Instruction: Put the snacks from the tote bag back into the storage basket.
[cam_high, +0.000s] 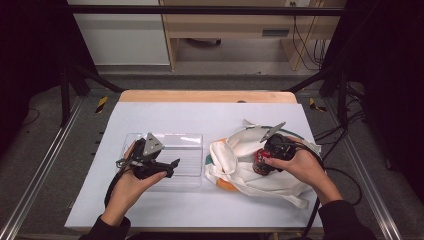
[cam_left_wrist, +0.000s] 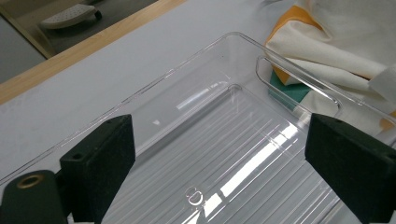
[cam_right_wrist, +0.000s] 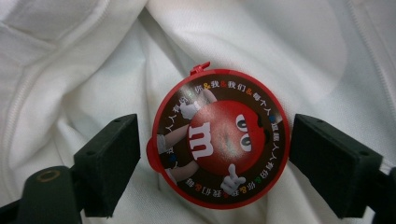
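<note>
A round red candy tub (cam_right_wrist: 219, 140) with a cartoon lid lies in the folds of a white cloth bag (cam_high: 235, 152) at the table's right. My right gripper (cam_right_wrist: 217, 130) is open, one jaw on each side of the tub, close to its rim. In the high view the right gripper (cam_high: 262, 159) points down into the bag over the tub (cam_high: 258, 165). A clear plastic tray (cam_high: 165, 136) sits left of the bag. My left gripper (cam_high: 171, 167) hovers open over the tray, nothing between its jaws. In the left gripper view its jaws (cam_left_wrist: 219, 154) frame the ribbed tray floor (cam_left_wrist: 243, 154).
The bag (cam_left_wrist: 341, 32) has orange and teal parts and touches the tray's right end. A white sheet (cam_high: 200, 112) covers the wooden table (cam_high: 205, 96). A black cable (cam_high: 345, 175) trails off the right side. Metal rails run along both table sides.
</note>
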